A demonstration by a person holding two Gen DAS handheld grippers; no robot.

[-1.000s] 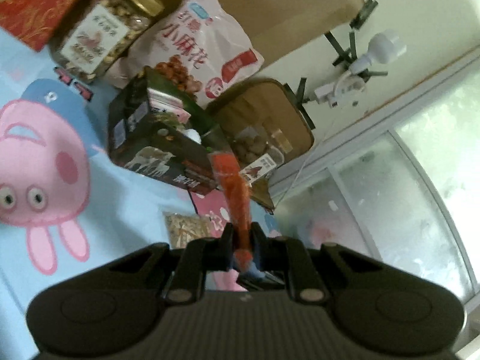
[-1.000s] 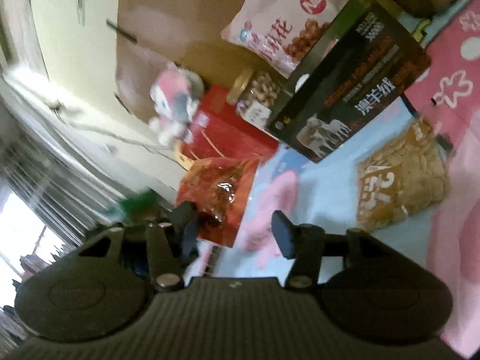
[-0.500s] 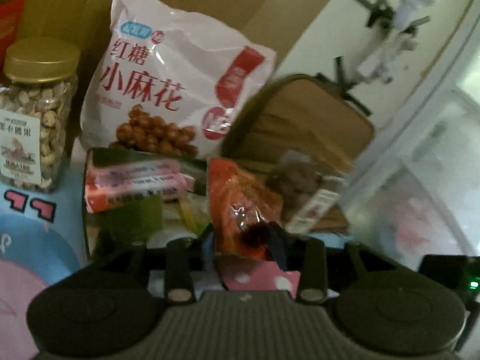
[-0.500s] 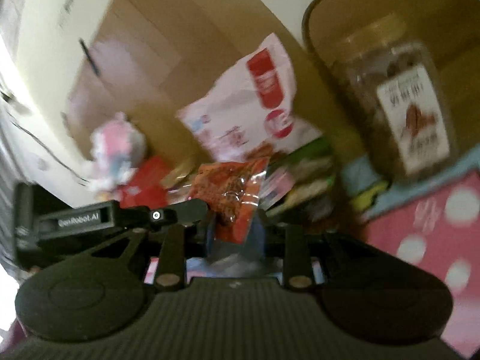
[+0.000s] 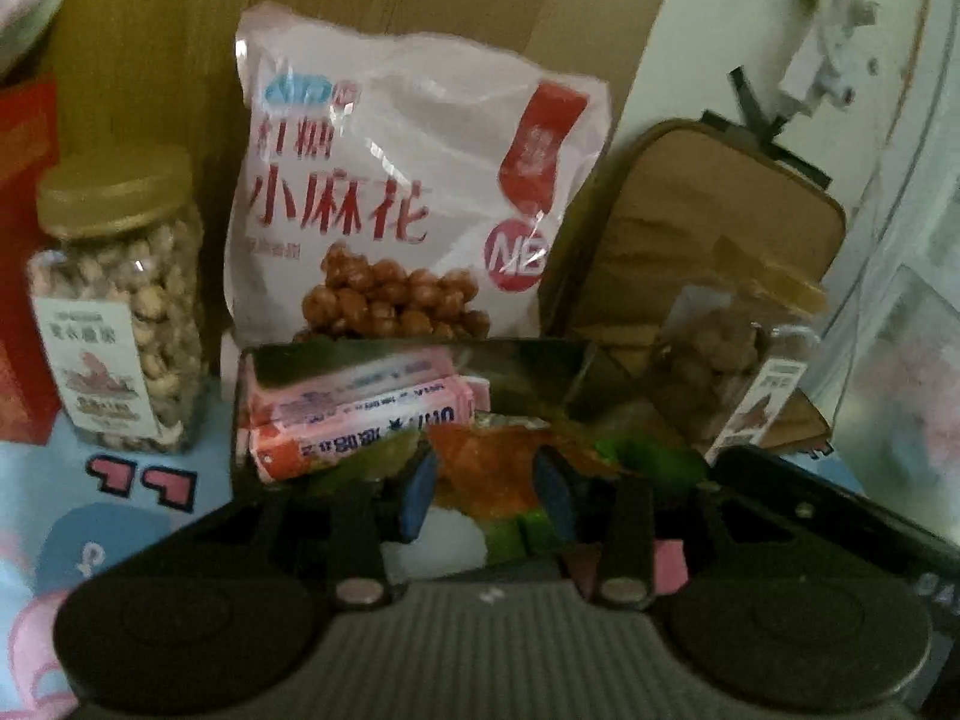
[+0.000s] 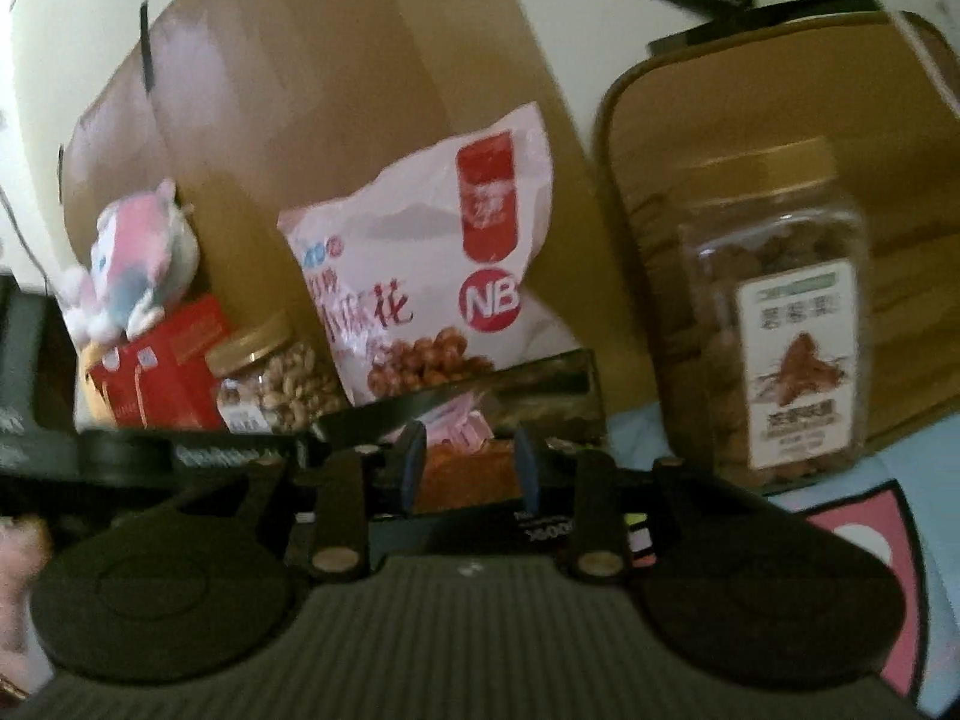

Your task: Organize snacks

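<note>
An orange-red snack packet (image 5: 486, 468) lies inside the open dark box (image 5: 522, 360), beside pink milk cartons (image 5: 354, 414). My left gripper (image 5: 486, 495) hangs just over the box with its fingers apart on either side of the packet, open. My right gripper (image 6: 471, 468) is also open over the same box (image 6: 540, 381), its fingers apart in front of the packet (image 6: 468, 471). The left gripper's body shows at the left of the right wrist view (image 6: 150, 456).
Behind the box lean a pink-white snack bag (image 5: 414, 198) and a cardboard sheet (image 5: 360, 12). A gold-lidded nut jar (image 5: 120, 306) and red box (image 5: 24, 276) stand left. Another jar (image 6: 786, 324) and tan case (image 6: 780, 138) stand right. A plush toy (image 6: 138, 258) sits far left.
Both grippers swung to level above the dark box. The left gripper carried the orange-red packet into the box and opened, letting it go. The right gripper's fingers have come closer together.
</note>
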